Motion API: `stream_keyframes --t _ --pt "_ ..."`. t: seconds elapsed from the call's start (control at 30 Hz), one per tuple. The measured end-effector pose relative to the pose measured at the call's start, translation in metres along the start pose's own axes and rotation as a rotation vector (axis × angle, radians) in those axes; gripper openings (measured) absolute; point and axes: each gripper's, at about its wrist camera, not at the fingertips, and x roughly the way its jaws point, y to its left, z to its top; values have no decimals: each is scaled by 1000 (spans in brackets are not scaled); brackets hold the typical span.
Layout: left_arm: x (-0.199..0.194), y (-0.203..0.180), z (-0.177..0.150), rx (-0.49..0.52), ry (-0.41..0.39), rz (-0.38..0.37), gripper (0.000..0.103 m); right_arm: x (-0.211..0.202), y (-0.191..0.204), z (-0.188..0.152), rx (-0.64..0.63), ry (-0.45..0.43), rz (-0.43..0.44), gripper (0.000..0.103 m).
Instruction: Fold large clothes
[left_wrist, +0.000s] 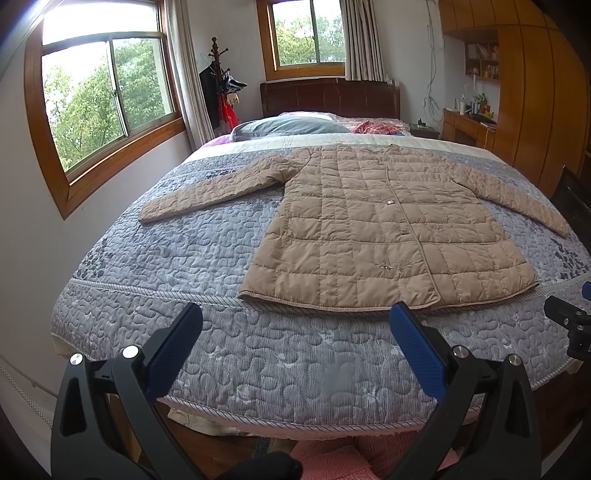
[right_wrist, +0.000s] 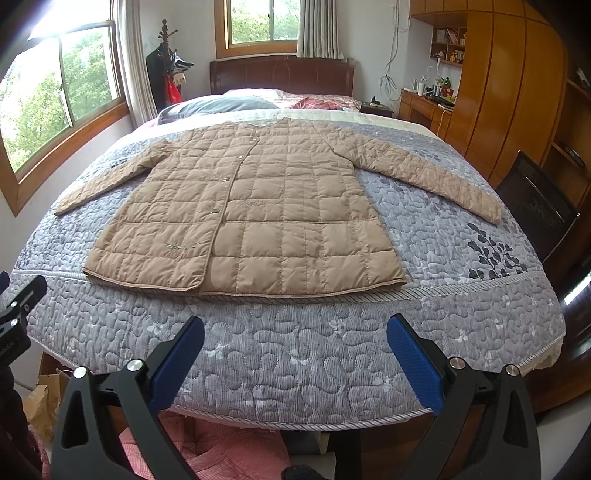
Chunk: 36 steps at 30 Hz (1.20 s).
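Note:
A tan quilted coat (left_wrist: 373, 229) (right_wrist: 251, 214) lies flat and face up on the bed, both sleeves spread out to the sides, its hem toward me. My left gripper (left_wrist: 295, 314) hovers open over the foot of the bed, just short of the hem's left half, with nothing between its blue pads (left_wrist: 173, 350). Over the foot of the bed, short of the hem's right half, my right gripper (right_wrist: 295, 325) hangs open and empty. The right gripper's black body shows at the right edge of the left wrist view (left_wrist: 569, 321).
The bed carries a grey-blue quilted cover (left_wrist: 184, 258) (right_wrist: 443, 240), with pillows (left_wrist: 288, 127) and a dark wooden headboard (right_wrist: 280, 74) at the far end. Windows and a coat stand (left_wrist: 221, 92) are on the left, wooden wardrobe (right_wrist: 509, 92) and desk on the right. Pink fabric lies below the bed's foot.

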Motion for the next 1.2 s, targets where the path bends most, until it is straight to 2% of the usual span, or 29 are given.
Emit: stream_keyframes --t 1.2 --pt "-1 4 -2 -3 0 -1 100 0 2 1 -1 2 1 99"
